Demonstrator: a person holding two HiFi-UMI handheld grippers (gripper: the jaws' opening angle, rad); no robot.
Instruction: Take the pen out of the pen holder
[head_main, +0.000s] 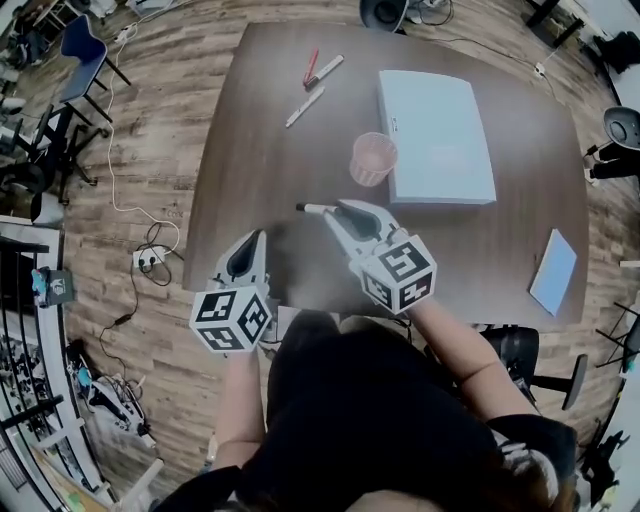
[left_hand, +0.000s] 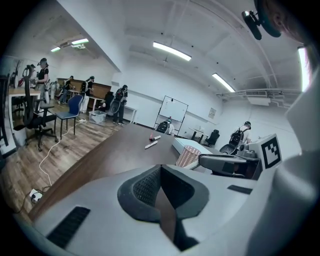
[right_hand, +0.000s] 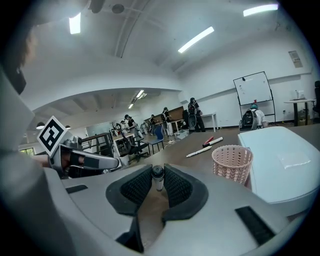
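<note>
The pink mesh pen holder (head_main: 372, 158) stands upright on the brown table (head_main: 250, 150), just left of a white box; nothing shows inside it. My right gripper (head_main: 335, 212) hovers in front of the holder, shut on a white pen with a black cap (head_main: 313, 209) that sticks out to the left. In the right gripper view the pen (right_hand: 158, 176) sits clamped between the dark pads, with the holder (right_hand: 232, 162) to its right. Over the table's near edge, my left gripper (head_main: 247, 258) is shut with nothing in it; its jaws (left_hand: 161, 187) meet.
A flat white box (head_main: 436, 138) lies right of the holder. Near the far edge lie a white marker (head_main: 304, 106) and a red and a white pen (head_main: 322, 70). A pale blue notebook (head_main: 553, 270) rests at the right. Chairs and cables surround the table.
</note>
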